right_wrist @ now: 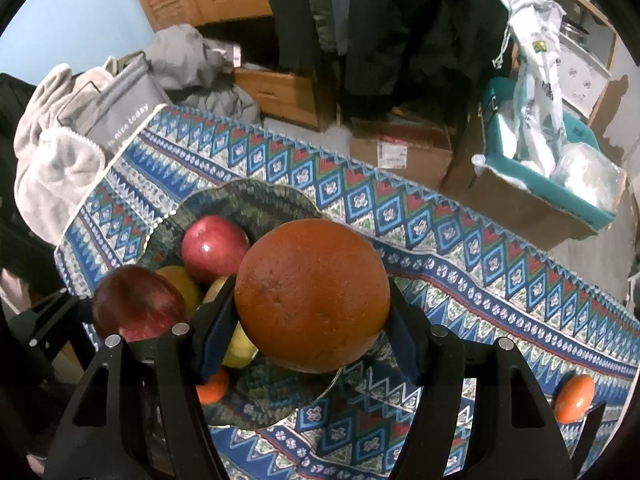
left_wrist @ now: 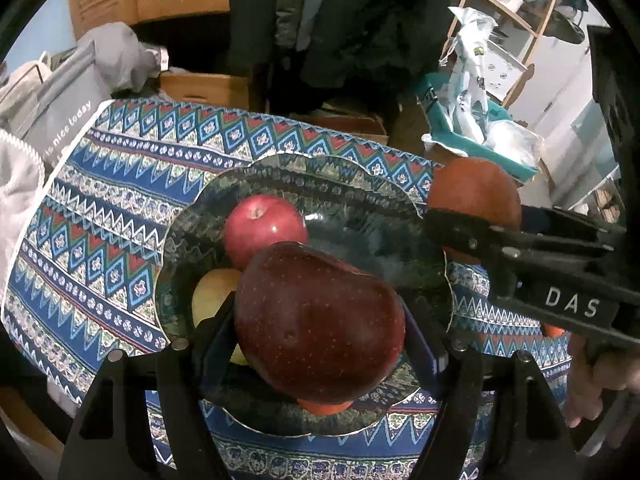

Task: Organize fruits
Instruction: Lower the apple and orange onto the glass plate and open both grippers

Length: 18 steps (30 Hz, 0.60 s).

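A dark red apple [left_wrist: 320, 320] is clamped between the pads of the left hand-held gripper [left_wrist: 320, 344] above the glass plate [left_wrist: 360, 184]; a large orange [right_wrist: 312, 296] is gripped likewise by the right hand-held gripper [right_wrist: 312, 320] over the plate's near rim. On the plate, a red apple [left_wrist: 264, 228], a yellow fruit [left_wrist: 212, 292] and a small orange [right_wrist: 214, 390] are already gathered. One mandarin [right_wrist: 574, 398] is left on the cloth-covered surface [right_wrist: 480, 280], well apart.

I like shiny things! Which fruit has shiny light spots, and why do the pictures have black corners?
Left wrist view: the small red apple in the glass plate shows white glare. Right wrist view: the same apple glints too. Both views: the round fisheye lens leaves dark corners and bends the tablecloth edges.
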### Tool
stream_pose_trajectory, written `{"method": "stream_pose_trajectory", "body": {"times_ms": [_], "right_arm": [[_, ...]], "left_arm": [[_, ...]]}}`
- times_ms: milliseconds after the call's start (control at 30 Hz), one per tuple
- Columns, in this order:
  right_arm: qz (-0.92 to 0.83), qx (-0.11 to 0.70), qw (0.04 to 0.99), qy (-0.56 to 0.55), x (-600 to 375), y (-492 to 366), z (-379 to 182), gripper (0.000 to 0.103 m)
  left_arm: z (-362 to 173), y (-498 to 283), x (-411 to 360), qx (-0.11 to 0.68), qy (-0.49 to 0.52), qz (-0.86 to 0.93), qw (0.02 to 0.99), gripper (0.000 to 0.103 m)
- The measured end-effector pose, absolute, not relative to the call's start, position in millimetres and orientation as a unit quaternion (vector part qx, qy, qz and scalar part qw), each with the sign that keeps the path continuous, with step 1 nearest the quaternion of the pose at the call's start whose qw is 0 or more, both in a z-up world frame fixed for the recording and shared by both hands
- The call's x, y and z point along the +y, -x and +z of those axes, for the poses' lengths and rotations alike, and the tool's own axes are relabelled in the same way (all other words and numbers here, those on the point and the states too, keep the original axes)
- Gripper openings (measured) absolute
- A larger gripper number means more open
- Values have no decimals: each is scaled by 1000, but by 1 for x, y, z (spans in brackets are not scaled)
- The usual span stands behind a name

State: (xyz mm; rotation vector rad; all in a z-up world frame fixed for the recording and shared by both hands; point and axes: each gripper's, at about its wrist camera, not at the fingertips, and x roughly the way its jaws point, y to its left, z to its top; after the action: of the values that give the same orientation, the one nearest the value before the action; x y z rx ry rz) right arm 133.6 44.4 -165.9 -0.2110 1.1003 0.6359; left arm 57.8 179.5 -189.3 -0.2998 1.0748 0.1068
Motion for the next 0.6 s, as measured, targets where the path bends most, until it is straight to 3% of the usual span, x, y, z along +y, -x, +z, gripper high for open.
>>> {"method": "stream_pose_trajectory", "body": {"times_ms": [500,600], "right_arm": [[300,545,777,90,51,-139,-185,70],[300,548,775,89,52,-139,-188,70]], "left_arm": [[-212,-64,177,557,158,50,814,77],[-204,-60,177,537,158,54,827,78]]}}
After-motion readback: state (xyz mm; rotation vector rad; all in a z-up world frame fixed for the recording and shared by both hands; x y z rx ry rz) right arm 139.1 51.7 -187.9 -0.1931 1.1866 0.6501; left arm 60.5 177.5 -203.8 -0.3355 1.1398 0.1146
